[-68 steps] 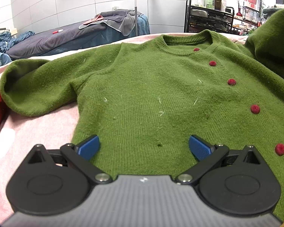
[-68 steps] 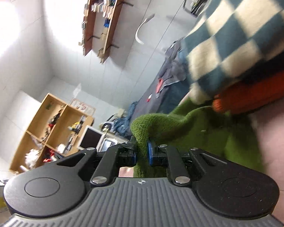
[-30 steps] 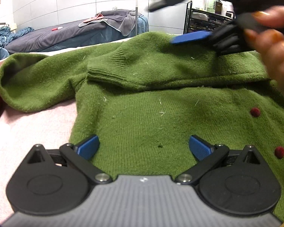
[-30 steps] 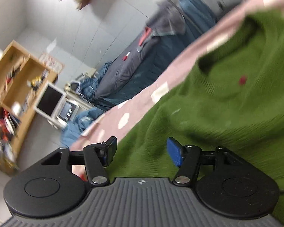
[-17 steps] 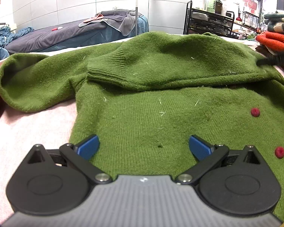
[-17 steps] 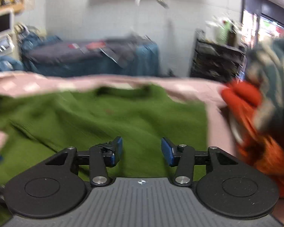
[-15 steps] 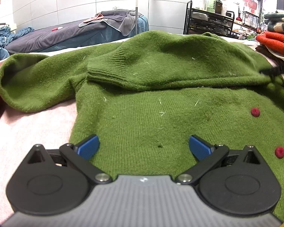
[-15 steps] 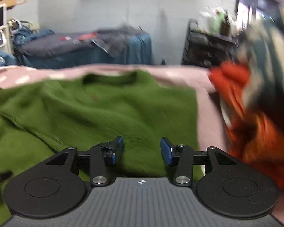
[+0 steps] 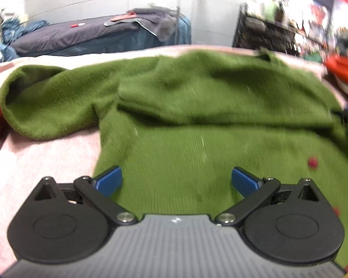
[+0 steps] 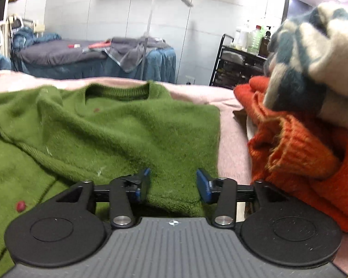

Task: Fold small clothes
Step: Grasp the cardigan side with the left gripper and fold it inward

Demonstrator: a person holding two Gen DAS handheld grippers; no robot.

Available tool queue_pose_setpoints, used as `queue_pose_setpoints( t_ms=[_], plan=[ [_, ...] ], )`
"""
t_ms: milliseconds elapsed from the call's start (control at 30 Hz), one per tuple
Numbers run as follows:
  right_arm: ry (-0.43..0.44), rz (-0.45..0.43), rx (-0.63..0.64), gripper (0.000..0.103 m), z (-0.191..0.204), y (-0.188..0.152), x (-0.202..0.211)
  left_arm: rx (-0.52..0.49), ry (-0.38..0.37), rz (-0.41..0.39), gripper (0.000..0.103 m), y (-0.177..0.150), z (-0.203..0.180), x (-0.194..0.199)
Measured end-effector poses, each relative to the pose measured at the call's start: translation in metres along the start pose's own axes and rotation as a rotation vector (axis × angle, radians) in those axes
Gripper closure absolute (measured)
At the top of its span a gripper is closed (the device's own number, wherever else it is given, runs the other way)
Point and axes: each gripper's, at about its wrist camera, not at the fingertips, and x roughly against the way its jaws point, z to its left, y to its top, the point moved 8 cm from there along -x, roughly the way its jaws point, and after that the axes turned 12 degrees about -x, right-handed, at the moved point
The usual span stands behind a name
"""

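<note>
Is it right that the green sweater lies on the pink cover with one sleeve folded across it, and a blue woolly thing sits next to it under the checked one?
Almost. The woolly thing beside the green sweater is orange, not blue, as the right wrist view shows. The rest holds: the sweater lies on the pink cover with one sleeve folded across it, and the checked one sits on top of the orange one.

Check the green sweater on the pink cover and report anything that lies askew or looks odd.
The green sweater is only half folded: one sleeve lies across the chest, the other sleeve still sprawls out onto the pink cover, rumpled. Pale lint flecks dot the knit. No damage is clear; the view is blurred.
</note>
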Motion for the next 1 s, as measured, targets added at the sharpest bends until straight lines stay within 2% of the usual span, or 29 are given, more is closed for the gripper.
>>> queue_pose_setpoints(
  t_ms=[133,267,367,433,533,600,633,700,733,767,800,833,867,933,1000],
  plan=[
    [0.068,0.004,-0.049,0.01,0.013,0.017,-0.002,0.189,-0.042,-0.095,0.0,0.029,0.025,0.002],
    [0.108,-0.005,-0.06,0.006,0.029,0.05,-0.018,0.381,-0.044,-0.07,0.0,0.042,0.06,-0.024],
    [0.071,0.017,-0.063,0.002,0.03,0.07,-0.04,0.398,0.023,-0.055,0.0,0.047,0.079,-0.045],
    [0.016,0.055,-0.065,0.002,0.027,0.077,-0.06,0.407,0.023,-0.04,0.0,0.05,0.085,-0.057],
    [-0.069,0.153,-0.052,0.002,0.019,0.068,-0.087,0.385,0.0,-0.044,0.001,0.057,0.082,-0.071],
    [-0.081,0.214,-0.053,0.004,0.016,0.056,-0.1,0.329,0.022,-0.046,0.002,0.061,0.077,-0.078],
    [-0.072,0.219,-0.071,0.007,0.013,0.052,-0.103,0.314,0.036,-0.046,0.007,0.062,0.075,-0.081],
    [-0.057,0.207,-0.074,0.08,0.009,0.048,-0.104,0.286,0.068,-0.045,0.026,0.062,0.074,-0.081],
    [-0.06,0.192,-0.072,0.081,0.006,0.049,-0.102,0.254,0.094,-0.049,0.048,0.063,0.074,-0.08],
    [-0.068,0.163,-0.078,0.094,0.003,0.051,-0.098,0.216,0.121,-0.049,0.064,0.062,0.073,-0.077],
    [-0.099,0.115,-0.076,0.099,0.0,0.055,-0.093,0.186,0.14,-0.05,0.067,0.062,0.073,-0.074],
    [-0.134,0.078,-0.062,0.099,-0.004,0.059,-0.089,0.175,0.136,-0.055,0.07,0.061,0.073,-0.07],
    [-0.157,0.071,-0.05,0.099,-0.007,0.059,-0.087,0.174,0.127,-0.053,0.073,0.059,0.074,-0.067],
    [-0.159,0.113,-0.046,0.099,-0.012,0.054,-0.095,0.168,0.122,-0.039,0.075,0.055,0.077,-0.063],
    [-0.168,0.115,0.017,0.099,-0.008,0.051,-0.097,0.134,0.128,-0.023,0.075,0.052,0.076,-0.059]
  ],
)
